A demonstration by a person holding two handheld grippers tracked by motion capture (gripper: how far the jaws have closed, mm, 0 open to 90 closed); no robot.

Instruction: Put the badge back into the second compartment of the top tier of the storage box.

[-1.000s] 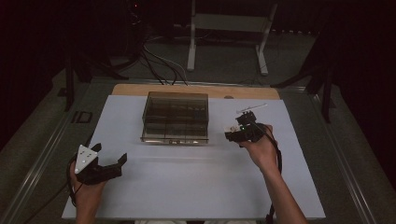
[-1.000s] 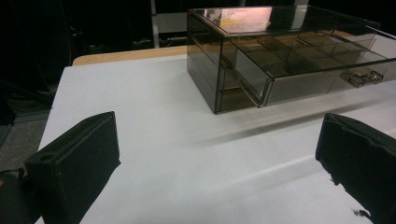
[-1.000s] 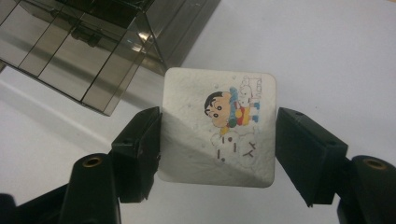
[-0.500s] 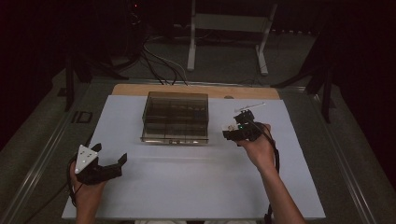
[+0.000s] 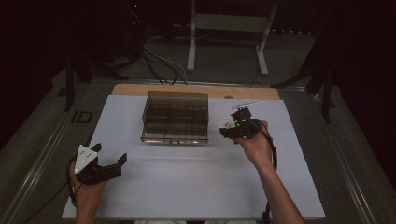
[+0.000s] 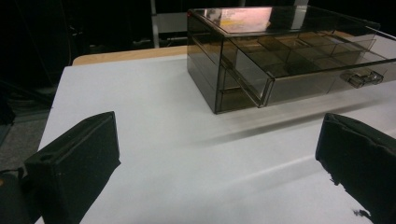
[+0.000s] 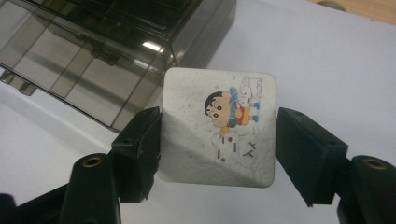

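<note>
On the white table point(image 5: 187, 186), right gripper point(image 7: 217, 140) clamps a card point(image 7: 217, 135); the dim floor point(image 5: 224, 70) seems grey.

The left gripper point(image 5: 111, 164) sits low in the left hand point(image 5: 86, 189), well away from the box point(image 5: 175, 116) and nearer the person than it, jaws spread wide with nothing between them; the left forearm comes straight up from the near edge; the right gripper point(image 5: 225, 128) hangs just beside the box's right end, jaws clamped on the edges of a small card point(image 7: 218, 127); the right hand point(image 5: 256, 145) grips it from behind, forearm angled in from the lower right.
</note>
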